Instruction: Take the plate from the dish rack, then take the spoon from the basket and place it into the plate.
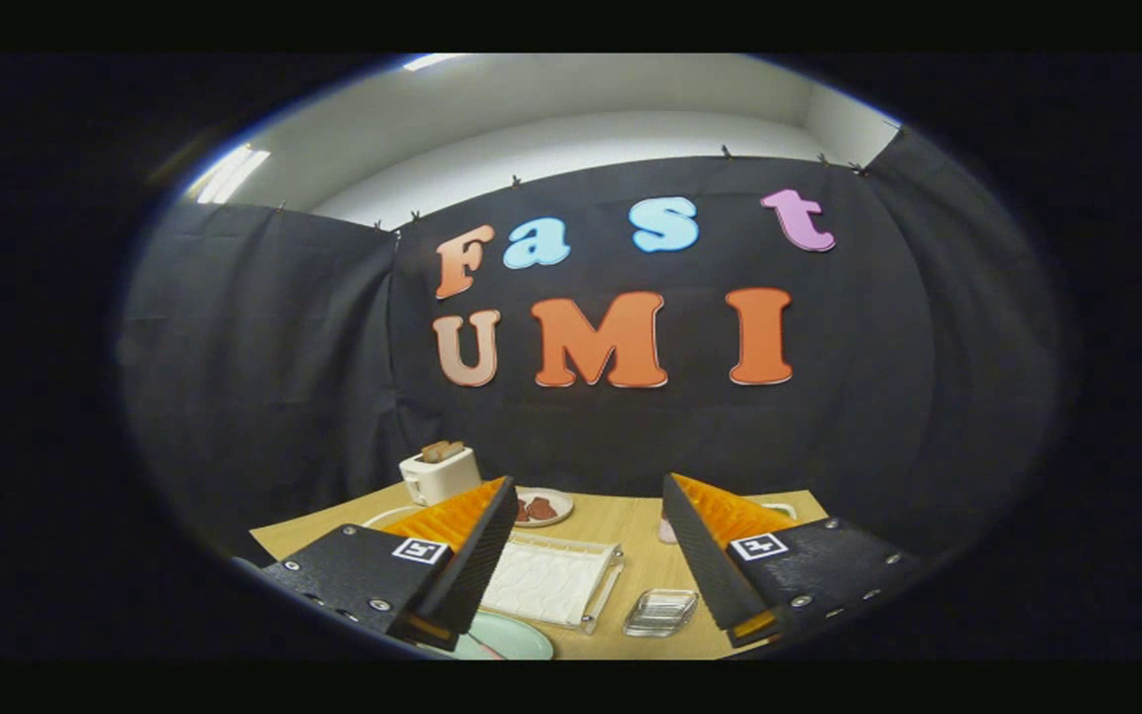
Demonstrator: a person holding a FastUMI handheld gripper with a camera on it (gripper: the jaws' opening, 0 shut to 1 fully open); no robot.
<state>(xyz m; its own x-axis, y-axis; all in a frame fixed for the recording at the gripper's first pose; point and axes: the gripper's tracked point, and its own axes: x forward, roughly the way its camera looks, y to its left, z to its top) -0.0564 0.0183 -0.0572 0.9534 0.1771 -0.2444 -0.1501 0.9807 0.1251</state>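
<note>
Tongs (586,555): held spread wide above the bench with nothing between the fingers; raised and level, which is judged to be a carrying or approach pose, not a grasp.
Landmark: the white rack (549,582) lying on the bench (630,526), seen through the gap between the fingers, is taken as the reference for every place below.
Toaster (439,473): stood left of and beyond the white rack, at the far edge of the bench, with brown slices seated in its slots; kept well apart from the working area.
Pale green plate (507,640): lain nearer than the white rack and slightly left of it, partly covered by the left finger; a thin pinkish object appears to rest on it, too small to be named. Whether this is the task's plate cannot be told, though its flat seat on the bench suits receiving a spoon.
Far plate (543,507): set beyond the white rack, carrying reddish-brown pieces.
Clear dish (661,612): placed just right of the white rack, empty as far as can be judged.
Pink object (666,533): glimpsed right of the white rack beside the right finger; its kind cannot be told.
Spoon and basket: their place cannot be told.
</note>
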